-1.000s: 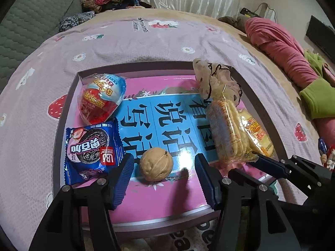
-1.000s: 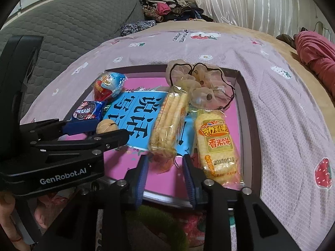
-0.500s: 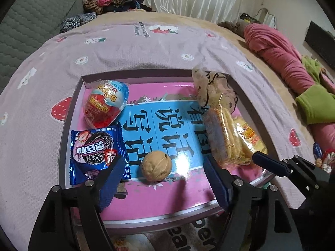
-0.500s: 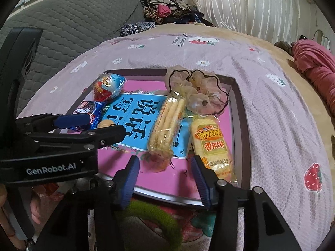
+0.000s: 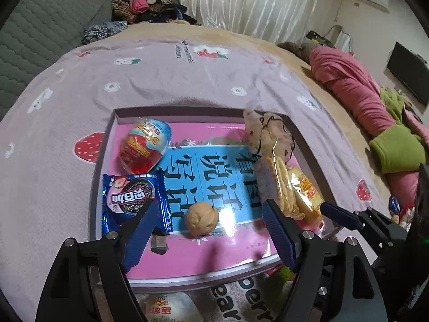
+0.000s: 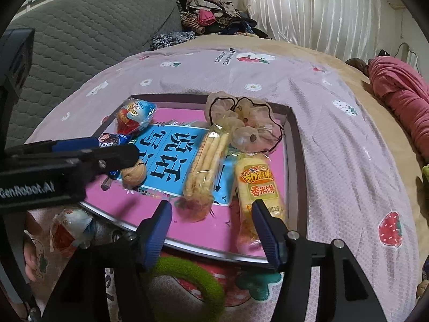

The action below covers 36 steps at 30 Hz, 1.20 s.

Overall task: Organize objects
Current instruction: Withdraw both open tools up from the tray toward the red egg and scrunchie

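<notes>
From the right wrist view the left gripper's arm covers most of the blue cookie packet (image 6: 114, 141) and part of the walnut (image 6: 133, 173); a green hair ring (image 6: 193, 281) below the tray (image 6: 293, 161) is cut off by the fingers. The left gripper (image 5: 209, 234) is spread wide and empty — the walnut (image 5: 202, 217) lies between its tips, untouched. The right gripper (image 6: 210, 230) is also spread, holding nothing, near the clear stick-snack bag (image 6: 206, 161) and yellow rice-cracker pack (image 6: 258, 187).

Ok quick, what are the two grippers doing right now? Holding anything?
Left gripper: open, holding nothing, above the walnut.
Right gripper: open, holding nothing.
</notes>
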Motion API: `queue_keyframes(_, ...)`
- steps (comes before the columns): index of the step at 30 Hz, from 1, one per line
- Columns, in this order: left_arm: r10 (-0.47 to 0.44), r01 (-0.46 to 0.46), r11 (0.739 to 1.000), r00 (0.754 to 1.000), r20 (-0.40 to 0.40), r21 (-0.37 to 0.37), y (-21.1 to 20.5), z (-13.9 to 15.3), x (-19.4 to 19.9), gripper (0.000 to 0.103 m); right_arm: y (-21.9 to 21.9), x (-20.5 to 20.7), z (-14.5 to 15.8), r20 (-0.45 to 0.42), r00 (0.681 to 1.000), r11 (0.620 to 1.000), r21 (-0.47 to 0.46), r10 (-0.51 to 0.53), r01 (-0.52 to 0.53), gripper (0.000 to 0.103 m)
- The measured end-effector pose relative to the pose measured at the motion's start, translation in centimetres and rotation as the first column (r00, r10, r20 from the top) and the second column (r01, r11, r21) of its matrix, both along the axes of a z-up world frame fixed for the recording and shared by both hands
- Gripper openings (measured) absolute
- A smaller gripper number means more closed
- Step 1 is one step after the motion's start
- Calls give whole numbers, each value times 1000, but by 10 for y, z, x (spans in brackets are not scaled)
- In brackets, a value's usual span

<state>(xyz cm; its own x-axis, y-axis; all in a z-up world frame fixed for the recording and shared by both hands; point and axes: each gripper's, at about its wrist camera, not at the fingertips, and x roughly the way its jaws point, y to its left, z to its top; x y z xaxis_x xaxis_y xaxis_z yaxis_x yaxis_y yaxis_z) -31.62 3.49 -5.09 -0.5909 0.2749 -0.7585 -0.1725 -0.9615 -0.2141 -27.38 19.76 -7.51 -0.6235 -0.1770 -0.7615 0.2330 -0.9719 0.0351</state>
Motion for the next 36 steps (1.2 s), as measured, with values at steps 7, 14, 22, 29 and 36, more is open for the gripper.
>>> queue_keyframes(7,21,-22,999,999,-40,-24,-6,12,7,81,-1,4,8,-29,1000,1000,-3,1,-1,65)
queue_keyframes(14,47,-50,998,996,-74,-45,-16,24,14,83,1,12,22,-79,997,1000,-9,-12,11,70)
queue_keyframes(22,71,-79,994,992,-101,-71,-28,33,23,84,4,24,43,-154,988,999,-24,-30,26,85)
queue_keyframes(29,90,-99,992,989,-116,-72,-32,43,34,84,7,37,63,-234,971,998,-63,-43,29,86)
queue_keyframes(36,113,-128,989,978,-175,-73,-35,64,58,84,12,61,96,-331,942,995,-95,-60,30,92)
